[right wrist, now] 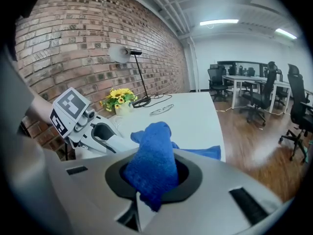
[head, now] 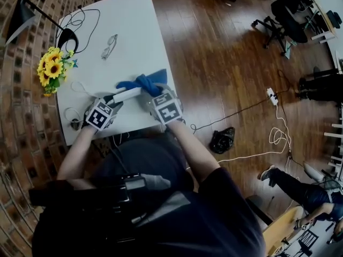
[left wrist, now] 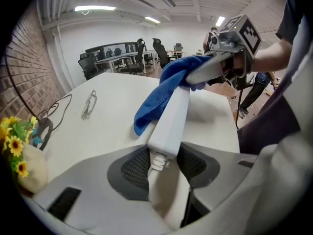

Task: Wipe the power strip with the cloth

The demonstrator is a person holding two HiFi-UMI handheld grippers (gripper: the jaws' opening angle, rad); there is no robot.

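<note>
A white power strip [head: 127, 94] [left wrist: 171, 117] is held off the white table [head: 128, 31], its cable end clamped in my left gripper [head: 115, 98] [left wrist: 160, 163]. A blue cloth [head: 143, 83] [left wrist: 161, 88] [right wrist: 152, 161] drapes over the strip's far end. My right gripper [head: 151, 93] [right wrist: 152, 177] is shut on the cloth, which bunches up between its jaws. In the left gripper view the right gripper [left wrist: 215, 67] presses the cloth against the far end of the strip. In the right gripper view the left gripper [right wrist: 105, 140] shows at the left, and the strip is mostly hidden behind the cloth.
Yellow sunflowers [head: 51, 68] [right wrist: 117, 98] sit at the table's left edge by a black lamp base [head: 67, 36]. Glasses [head: 109, 46] [left wrist: 89, 104] lie farther back. White cable loops [head: 72, 114] lie near the left gripper. Office chairs [head: 278, 23] and a second power strip [head: 272, 96] are on the wooden floor.
</note>
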